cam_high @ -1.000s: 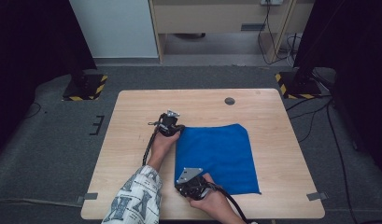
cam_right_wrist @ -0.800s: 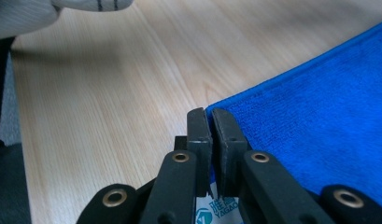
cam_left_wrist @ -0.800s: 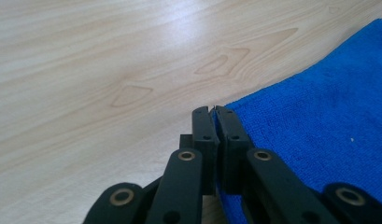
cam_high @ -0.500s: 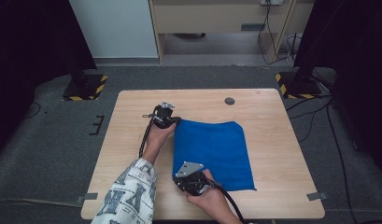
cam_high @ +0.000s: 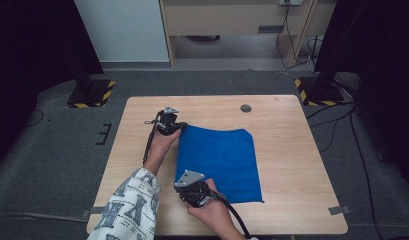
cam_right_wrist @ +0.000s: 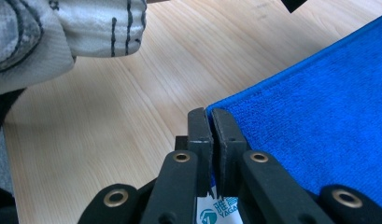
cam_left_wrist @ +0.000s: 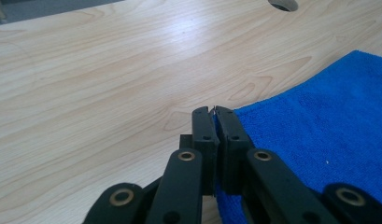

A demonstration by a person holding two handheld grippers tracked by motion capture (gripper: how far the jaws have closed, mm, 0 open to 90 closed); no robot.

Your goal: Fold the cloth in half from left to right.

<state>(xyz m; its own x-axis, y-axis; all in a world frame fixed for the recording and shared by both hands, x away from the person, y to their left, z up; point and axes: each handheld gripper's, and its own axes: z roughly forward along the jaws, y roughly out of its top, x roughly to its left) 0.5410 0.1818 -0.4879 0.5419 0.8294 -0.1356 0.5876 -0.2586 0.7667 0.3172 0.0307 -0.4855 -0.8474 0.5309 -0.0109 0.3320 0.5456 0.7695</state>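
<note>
Blue towel (cam_high: 219, 162) spread mid-tabletop (cam_high: 292, 150), far-left corner pinched in closed left gripper (cam_high: 168, 121), near-left corner pinched in closed right gripper (cam_high: 192, 187).

Bright blue towel (cam_high: 219, 157), solid colour with a fuzzy terry look, on a pale wood-grain surface (cam_high: 292, 150). Both grippers are black: left gripper (cam_high: 176, 129), right gripper (cam_high: 184, 192). The sleeve (cam_high: 129, 210) beside the right gripper is white-grey with dark scribbly print.
</note>
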